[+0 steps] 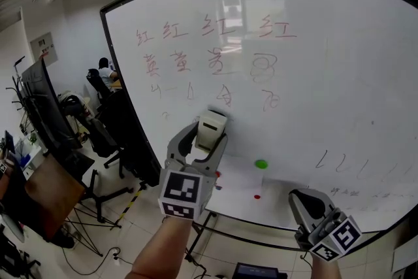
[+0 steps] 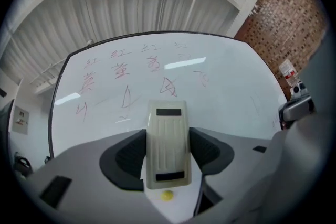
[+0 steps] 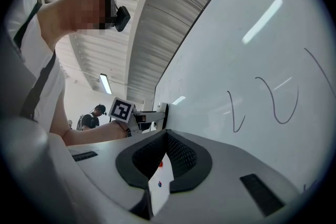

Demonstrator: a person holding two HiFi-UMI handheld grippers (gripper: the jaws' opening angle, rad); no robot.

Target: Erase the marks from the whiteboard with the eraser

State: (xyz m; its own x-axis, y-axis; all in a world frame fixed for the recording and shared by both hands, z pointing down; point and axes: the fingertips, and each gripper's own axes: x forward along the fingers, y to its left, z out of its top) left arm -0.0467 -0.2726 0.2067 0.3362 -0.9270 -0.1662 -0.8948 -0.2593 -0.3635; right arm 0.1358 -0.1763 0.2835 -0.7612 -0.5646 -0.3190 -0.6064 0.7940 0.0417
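off the whiteboard's (image 1: pixel 326 75) left edge stand office chairs (image 1: pixel 104 134), with a seated person (image 1: pixel 104 68) further back; none of it bears on the job.

the left gripper (image 1: pixel 208 140) is raised in front of the whiteboard's lower middle, its jaws clenched on the long sides of the eraser (image 2: pixel 167 147). the ribbed plastic back faces the gripper's camera and the far end points at the whiteboard, a hold that probably leaves the wiping face free to go flat on the whiteboard. the eraser sits just under the lowest row of the red marks (image 1: pixel 215 62), which fill the whiteboard's upper left in three rows and look fully intact. whether the eraser touches the whiteboard i cannot tell. starting under the marks suggests an upward first stroke, so the task looks barely begun.

below the marks a green magnet (image 1: pixel 261 164) and a small red dot (image 1: pixel 257 196) sit on the whiteboard's lower part.

the right gripper (image 3: pixel 167 139) hangs low by the whiteboard's bottom right edge, jaws closed tip to tip on nothing, likely parked out of the wiping path. faint dark strokes (image 3: pixel 273 102) on the whiteboard's lower right would also need erasing.
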